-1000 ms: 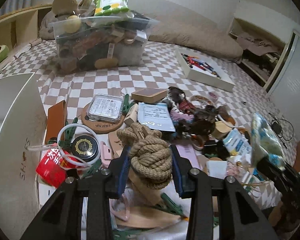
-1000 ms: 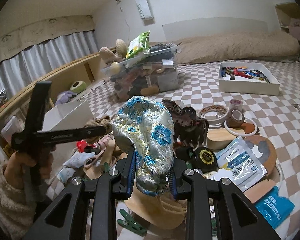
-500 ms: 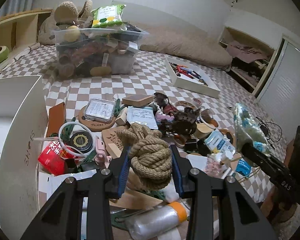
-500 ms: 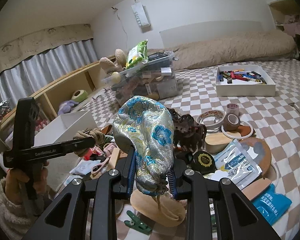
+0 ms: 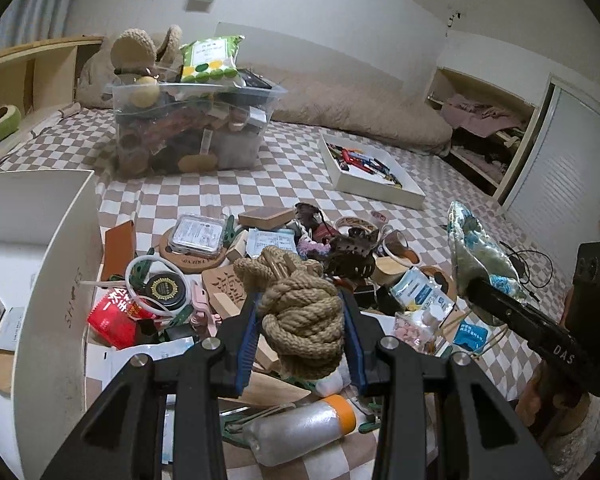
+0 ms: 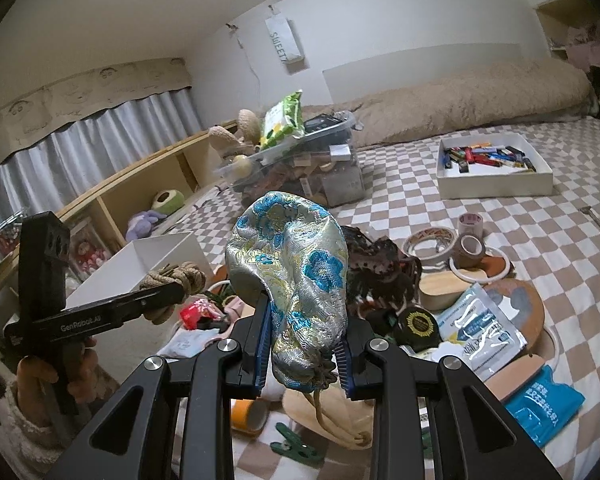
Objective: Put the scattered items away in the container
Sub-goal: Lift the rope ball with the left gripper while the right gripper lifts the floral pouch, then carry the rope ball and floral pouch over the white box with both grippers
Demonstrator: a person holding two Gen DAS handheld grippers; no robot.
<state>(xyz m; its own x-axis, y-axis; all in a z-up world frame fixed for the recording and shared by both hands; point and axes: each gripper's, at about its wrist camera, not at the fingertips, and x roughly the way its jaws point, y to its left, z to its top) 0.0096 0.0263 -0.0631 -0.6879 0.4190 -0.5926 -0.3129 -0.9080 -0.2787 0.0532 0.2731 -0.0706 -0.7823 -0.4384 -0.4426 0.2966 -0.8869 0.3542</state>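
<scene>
We carry a thick knot of tan twisted rope (image 5: 300, 316), coarse and rounded, in the left gripper (image 5: 300, 336); its blue ribbed pads (image 5: 247, 344) pinch the knot from both sides, and the knot hangs clear above the clutter. The right gripper (image 6: 302, 350) clamps a brocade drawstring pouch (image 6: 290, 268), glossy silver cloth woven with blue and yellow flowers, bulging above the pads and gathered into a puckered neck just below them.

Under both lies a heap of small things on the brown-and-white checked bedcover (image 5: 204, 188): a round black tin with a gold emblem (image 5: 166, 289), a flat wooden cork-edged coaster (image 5: 188, 254), a clear bottle with an orange cap (image 5: 300, 426) lying on its side, a dark claw hair clip (image 5: 350, 258), rolls of tape (image 6: 470, 236) and a sealed white-and-blue sachet (image 6: 478, 330).

The white cardboard box (image 5: 56, 264), square-walled and open-topped, stands just to the left of the heap, beside the left gripper. Farther back sits a clear plastic bin (image 5: 192, 128) heaped past its rim, and a shallow white tray (image 6: 496, 178) of small colourful objects.

In the right wrist view the left gripper points slightly downward towards the heap, gripped from below by a hand (image 6: 52, 372) in a fleecy sleeve (image 6: 8, 428). The right gripper tilts gently down over the pile.
</scene>
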